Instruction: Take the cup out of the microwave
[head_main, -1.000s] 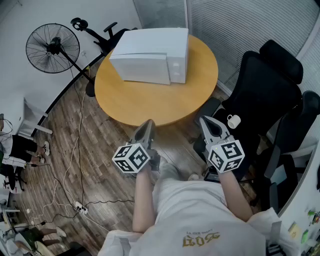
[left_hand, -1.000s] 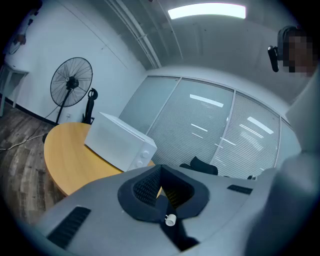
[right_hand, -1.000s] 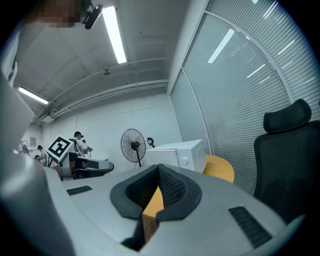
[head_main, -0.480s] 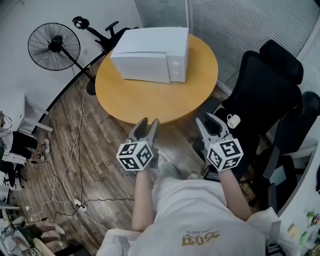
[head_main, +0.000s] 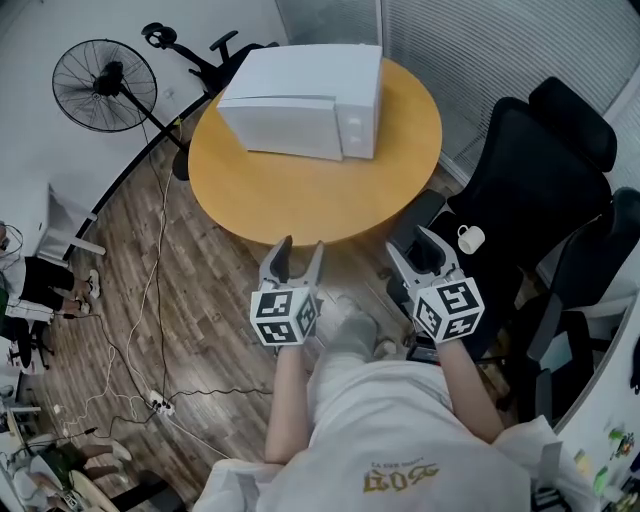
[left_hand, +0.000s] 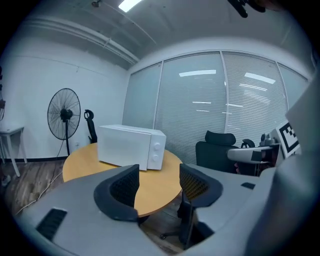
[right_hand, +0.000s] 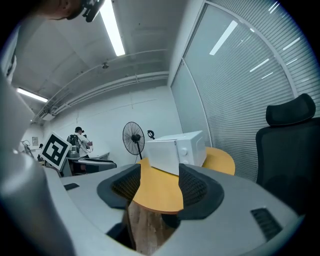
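Mug by black chair, head view only; microwave in all.

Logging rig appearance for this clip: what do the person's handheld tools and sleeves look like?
Left tool and right tool: grey bodies, two tapered jaws with black ribbed pads, each carrying a white cube with black square markers. Short-sleeved white T-shirt, gold print.

Microwave interior hidden behind its shut door, black chair cut off at right edge
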